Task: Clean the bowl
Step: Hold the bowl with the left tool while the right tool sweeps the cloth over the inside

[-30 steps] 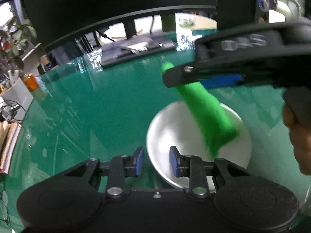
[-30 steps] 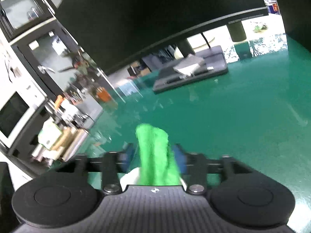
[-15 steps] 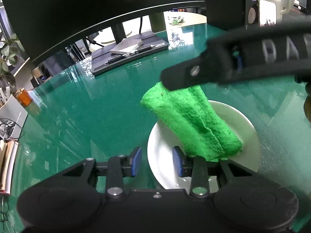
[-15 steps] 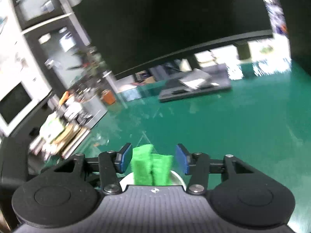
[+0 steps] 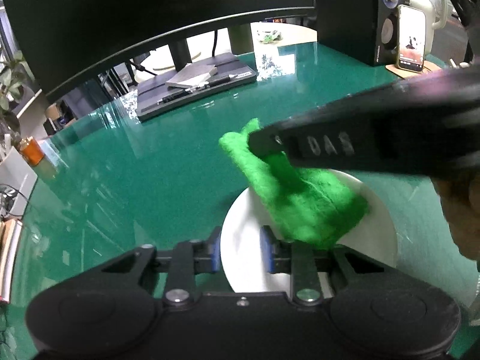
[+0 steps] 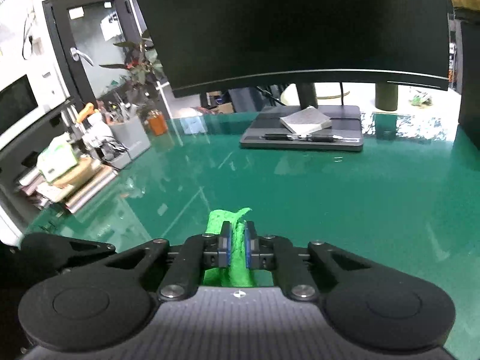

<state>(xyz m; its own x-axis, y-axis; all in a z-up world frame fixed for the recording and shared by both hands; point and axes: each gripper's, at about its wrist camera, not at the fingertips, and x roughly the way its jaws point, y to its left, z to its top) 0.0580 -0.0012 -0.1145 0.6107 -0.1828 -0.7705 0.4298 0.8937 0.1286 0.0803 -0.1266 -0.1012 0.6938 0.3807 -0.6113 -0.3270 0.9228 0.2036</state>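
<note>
A white bowl sits on the green table, close in front of the left wrist camera. My left gripper straddles its near rim, one pad outside and one inside, jaws closing on the wall. A bright green cloth lies folded in the bowl and sticks out over its far rim. My right gripper comes in from the right above the bowl, its jaws closing, both blue pads pinching the upper end of the cloth. The right wrist view does not show the bowl.
A large dark monitor stands at the back, with a dark tray holding a notebook and pens below it. A phone and speaker are at the back right. Boxes and clutter line the left edge. A person's hand is at the right.
The right gripper's jaws, wide apart around the cloth half a second ago, have closed onto it, and the gripper has rolled. The left jaws have narrowed on the bowl's rim.
</note>
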